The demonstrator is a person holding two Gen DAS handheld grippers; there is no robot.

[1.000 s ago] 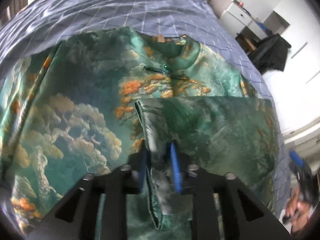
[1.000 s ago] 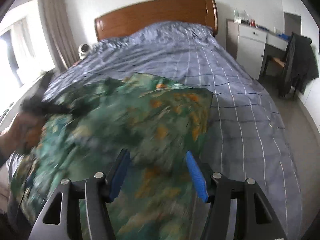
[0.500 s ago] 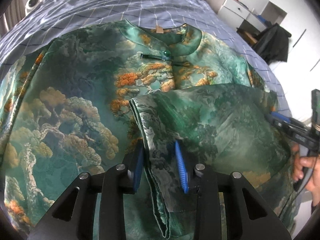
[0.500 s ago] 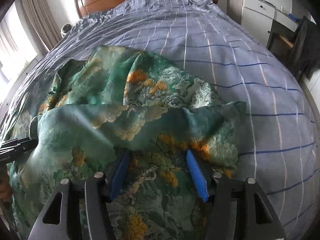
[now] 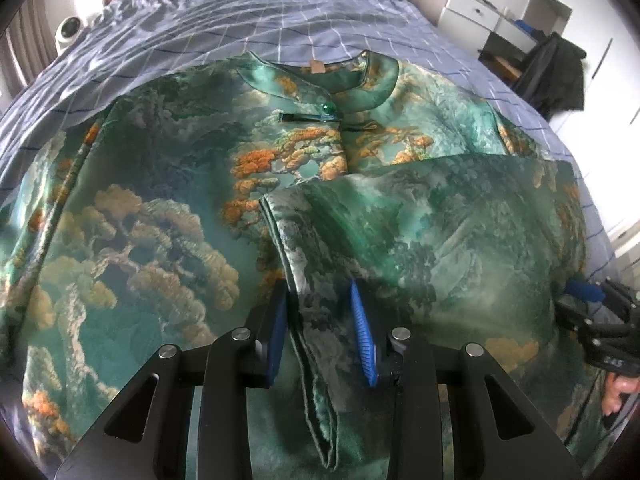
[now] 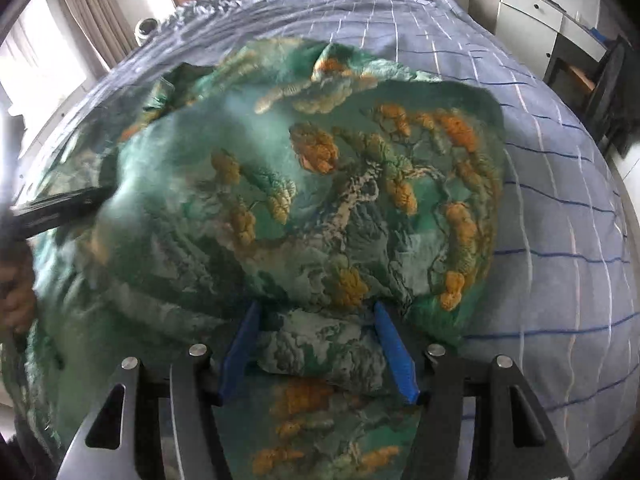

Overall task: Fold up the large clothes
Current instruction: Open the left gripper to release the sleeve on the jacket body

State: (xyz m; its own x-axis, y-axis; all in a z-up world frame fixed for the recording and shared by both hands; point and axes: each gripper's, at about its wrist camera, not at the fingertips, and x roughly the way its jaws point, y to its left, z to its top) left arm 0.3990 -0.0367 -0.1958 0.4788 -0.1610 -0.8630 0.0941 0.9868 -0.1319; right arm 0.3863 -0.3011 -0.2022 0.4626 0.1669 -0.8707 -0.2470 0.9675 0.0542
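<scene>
A glossy green brocade garment, woven with orange and tan cloud-like trees, lies spread on the bed, its stand-up collar at the far side from the left tongs. One sleeve is folded across the front; its piped cuff edge passes between the left tongs, which pinch it, tilted steeply down. The right tongs angle down over the rumpled fold with cloth bunched between the blue pads, though an actual grip cannot be told. The bedcover is lilac with thin grid lines.
</scene>
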